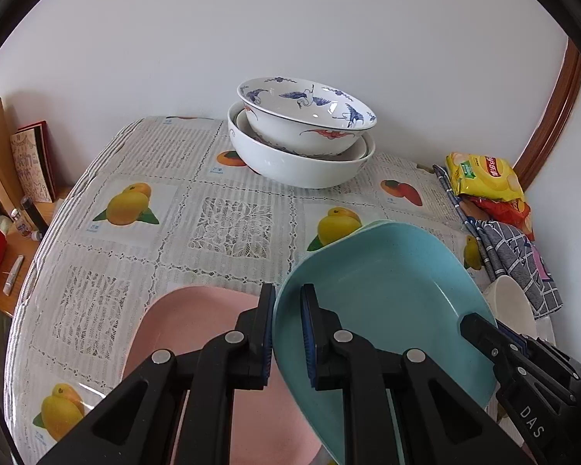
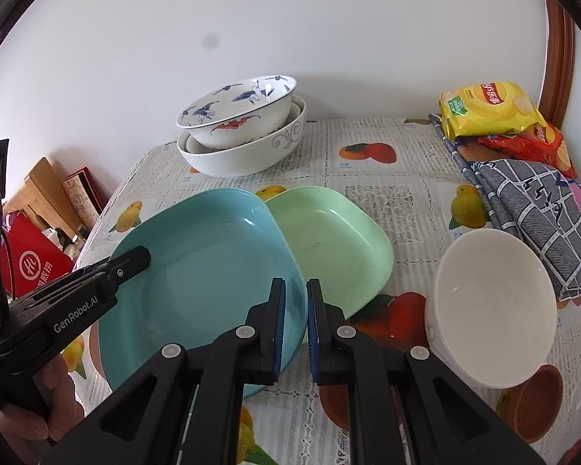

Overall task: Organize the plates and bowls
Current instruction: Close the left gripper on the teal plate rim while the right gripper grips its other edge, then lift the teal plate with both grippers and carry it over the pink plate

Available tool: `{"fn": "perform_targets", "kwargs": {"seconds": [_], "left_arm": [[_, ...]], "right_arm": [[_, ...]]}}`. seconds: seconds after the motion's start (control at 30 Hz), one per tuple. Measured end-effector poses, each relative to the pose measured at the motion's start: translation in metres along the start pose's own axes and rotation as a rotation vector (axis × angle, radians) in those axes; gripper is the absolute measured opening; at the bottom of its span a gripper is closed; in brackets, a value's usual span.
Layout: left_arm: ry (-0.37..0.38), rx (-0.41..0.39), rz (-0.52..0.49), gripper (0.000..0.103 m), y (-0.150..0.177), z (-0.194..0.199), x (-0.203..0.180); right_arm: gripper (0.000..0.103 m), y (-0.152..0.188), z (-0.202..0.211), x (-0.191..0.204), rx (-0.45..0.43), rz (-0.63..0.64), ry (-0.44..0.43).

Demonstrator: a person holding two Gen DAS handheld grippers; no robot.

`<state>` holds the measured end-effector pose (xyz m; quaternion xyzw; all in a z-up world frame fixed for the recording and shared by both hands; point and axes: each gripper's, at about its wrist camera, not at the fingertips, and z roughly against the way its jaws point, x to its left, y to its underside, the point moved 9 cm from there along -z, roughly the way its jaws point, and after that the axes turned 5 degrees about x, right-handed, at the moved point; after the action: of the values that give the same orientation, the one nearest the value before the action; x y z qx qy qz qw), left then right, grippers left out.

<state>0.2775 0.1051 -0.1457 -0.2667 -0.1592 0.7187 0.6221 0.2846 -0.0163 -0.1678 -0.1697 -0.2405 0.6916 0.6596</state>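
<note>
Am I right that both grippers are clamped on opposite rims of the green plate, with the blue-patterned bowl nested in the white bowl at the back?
Not quite: the plate both grippers clamp is the blue plate, not the green plate, which lies free beside it in the right wrist view. The left gripper and right gripper grip opposite rims. The blue-patterned bowl does sit nested in the white bowl at the back.

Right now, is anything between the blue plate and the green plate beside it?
Nothing visible. The blue plate, held by the left gripper and right gripper at opposite rims, overlaps the green plate at its edge; that plate lies empty.
</note>
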Motion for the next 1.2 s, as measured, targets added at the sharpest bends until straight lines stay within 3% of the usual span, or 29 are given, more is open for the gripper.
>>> {"fn": "perform_targets", "kwargs": {"seconds": [0.53, 1.2], "left_arm": [[0.019, -0.036, 0.008, 0.013, 0.017, 0.046, -0.017], [0.008, -0.064, 0.032, 0.013, 0.026, 0.070, -0.007]], "right_arm": [[0.011, 0.013, 0.056, -0.005, -0.071, -0.001, 0.009], [0.011, 0.022, 0.069, 0.011, -0.089, 0.021, 0.004]]}}
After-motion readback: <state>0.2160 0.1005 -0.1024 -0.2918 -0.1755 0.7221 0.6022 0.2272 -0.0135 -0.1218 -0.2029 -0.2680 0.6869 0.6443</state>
